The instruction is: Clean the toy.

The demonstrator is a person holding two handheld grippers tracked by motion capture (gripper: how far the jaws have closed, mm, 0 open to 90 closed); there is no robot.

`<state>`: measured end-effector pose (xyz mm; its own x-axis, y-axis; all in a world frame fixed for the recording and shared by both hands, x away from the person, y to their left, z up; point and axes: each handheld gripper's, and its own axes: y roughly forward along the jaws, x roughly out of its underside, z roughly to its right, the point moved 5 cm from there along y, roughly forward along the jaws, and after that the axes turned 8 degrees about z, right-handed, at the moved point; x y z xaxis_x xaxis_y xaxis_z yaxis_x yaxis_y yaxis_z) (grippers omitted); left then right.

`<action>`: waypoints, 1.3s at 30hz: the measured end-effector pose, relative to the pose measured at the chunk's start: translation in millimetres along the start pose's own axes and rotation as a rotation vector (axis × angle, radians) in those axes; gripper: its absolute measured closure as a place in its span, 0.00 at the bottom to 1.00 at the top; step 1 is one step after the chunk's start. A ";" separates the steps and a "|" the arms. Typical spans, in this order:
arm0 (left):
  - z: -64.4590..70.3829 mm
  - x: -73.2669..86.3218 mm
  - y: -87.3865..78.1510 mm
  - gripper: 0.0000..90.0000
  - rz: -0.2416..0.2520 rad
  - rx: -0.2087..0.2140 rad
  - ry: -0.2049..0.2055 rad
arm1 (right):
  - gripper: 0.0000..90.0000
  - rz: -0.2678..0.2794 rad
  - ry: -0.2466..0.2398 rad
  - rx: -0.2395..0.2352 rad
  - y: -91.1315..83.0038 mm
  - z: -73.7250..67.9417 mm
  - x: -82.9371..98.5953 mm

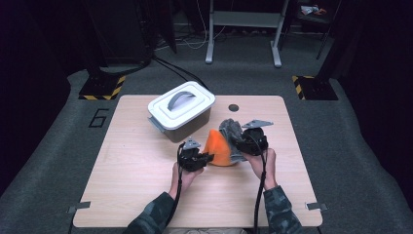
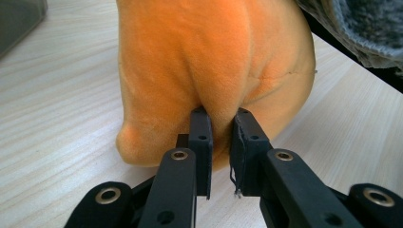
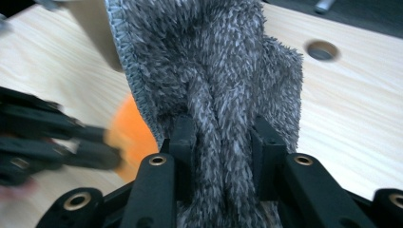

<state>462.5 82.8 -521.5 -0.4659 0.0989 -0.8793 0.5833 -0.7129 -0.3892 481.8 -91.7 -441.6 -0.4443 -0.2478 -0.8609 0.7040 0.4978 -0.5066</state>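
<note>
Your left gripper (image 1: 208,158) is sitting near the middle of the desk (image 1: 136,170), and its jaws are nearly pressed together, pinching a fold of the orange plush cloth (image 1: 219,148). In the left gripper view that fold is bulging up between the two black jaws, with only a narrow gap left, and the orange plush cloth (image 2: 209,61) is resting on the wood just beyond them.

To the right, your right gripper (image 1: 239,140) is clamping a bunch of the grey shaggy cloth (image 1: 231,127). In the right gripper view its jaws are standing moderately apart, with the thick pile of the grey shaggy cloth (image 3: 214,85) packed between them and rising upward. The grey cloth is lying against the far right side of the orange one, touching it.

On the far left of the desk, a grey box (image 1: 182,117) with a white lid and an arched handle is standing closed, just beside the cloths. A round hole (image 1: 234,107) is showing in the wood at the far edge, right of the box.

The desk is standing on grey carpet. Beyond it, white legs of another frame (image 1: 243,29), loose cables and yellow-and-black striped floor plates (image 1: 102,87) are sitting in a dark room.
</note>
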 end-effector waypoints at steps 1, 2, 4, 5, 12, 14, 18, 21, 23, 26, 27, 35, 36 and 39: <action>0.7 0.1 -0.1 0.89 -0.002 0.003 0.006 | 0.75 0.005 -0.008 -0.012 2.4 -5.4 -3.2; 1.2 0.0 0.1 0.89 0.000 -0.001 0.012 | 0.75 0.007 -0.020 -0.025 5.1 -10.6 -6.1; 0.8 0.2 -0.3 0.89 -0.006 -0.004 0.012 | 0.74 -0.004 -0.033 -0.045 12.5 -19.7 -8.5; 0.0 0.1 -0.3 0.89 -0.008 -0.006 0.012 | 0.74 -0.019 -0.038 -0.047 16.6 -22.9 -7.7; 0.6 -1.0 0.3 0.89 -0.014 -0.002 0.017 | 0.74 -0.045 -0.069 -0.018 21.8 -19.3 -2.0; 0.2 -0.9 0.5 0.89 -0.014 0.002 0.021 | 0.74 -0.049 -0.046 -0.008 19.4 -16.4 -0.1; -0.1 -0.9 0.8 0.89 -0.010 0.002 0.007 | 0.74 -0.047 -0.036 0.002 15.2 -6.0 5.5; -0.7 -1.2 0.4 0.89 -0.020 0.004 0.007 | 0.73 -0.041 -0.025 0.017 12.1 3.9 10.8; -0.8 -1.0 0.8 0.89 -0.014 0.007 0.002 | 0.73 -0.050 0.001 0.026 9.6 9.4 15.1; -1.0 -0.6 0.7 0.89 -0.012 0.003 0.005 | 0.73 -0.058 0.025 0.041 7.4 15.6 21.6; -0.9 -0.4 0.9 0.89 -0.008 0.001 0.004 | 0.73 -0.053 0.020 0.042 7.3 18.4 23.2; -0.9 -0.9 1.3 0.89 -0.011 0.010 -0.006 | 0.73 -0.085 0.068 0.078 7.2 35.9 39.9; -0.9 -0.9 1.3 0.89 -0.010 0.010 -0.004 | 0.73 -0.082 0.069 0.077 8.2 37.8 42.0; -1.0 -0.4 1.1 0.89 -0.005 0.005 -0.004 | 0.73 -0.098 0.086 0.096 9.7 43.5 49.3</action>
<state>464.0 82.7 -521.9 -0.4711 0.0998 -0.8764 0.5775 -0.7161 -0.3920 490.9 -135.3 -491.0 -0.5560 -0.2175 -0.8022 0.7029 0.3920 -0.5934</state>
